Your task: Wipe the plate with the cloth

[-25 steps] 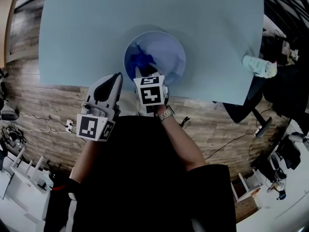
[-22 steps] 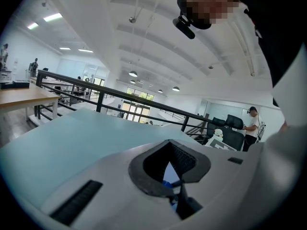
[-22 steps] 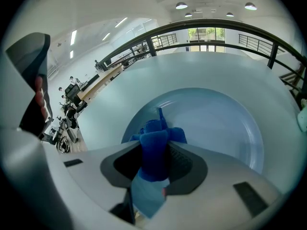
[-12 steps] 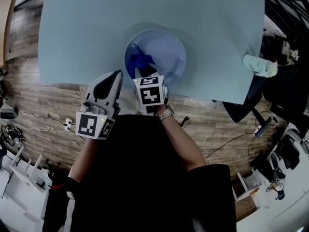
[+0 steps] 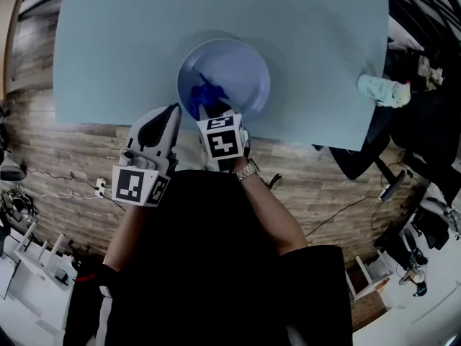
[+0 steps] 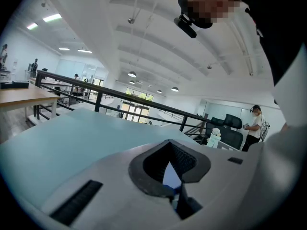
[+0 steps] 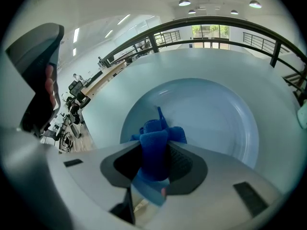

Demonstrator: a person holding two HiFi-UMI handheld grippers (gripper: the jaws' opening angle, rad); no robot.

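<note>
- A person stands at a pale blue desk [image 5: 108,49], seen from above, with a handheld tool in each hand.
- A round, shallow, pale blue plate [image 5: 248,60] sits near the desk's front edge, right in front of the person.
- The right tool [image 5: 213,112] reaches over the plate's near rim. Its jaws are pinched on a bunched dark blue cloth [image 7: 156,145].
- The cloth sticks out past the jaw tips and lies in the near-left part of the plate. Most of the plate's inside is bare.
- The left tool [image 5: 173,115] hangs at the desk's front edge, just beside the plate's near-left rim. Its jaws are pressed nearly together with nothing between them. Whether it touches the rim cannot be told.
- The step in hand looks like the wiping itself, at an early or middle stage.
- The next move probably calls for pressing the cloth down and sweeping it across the bare far and right areas.
- The plate may slide, so the left tool may need to steady the rim.
</note>
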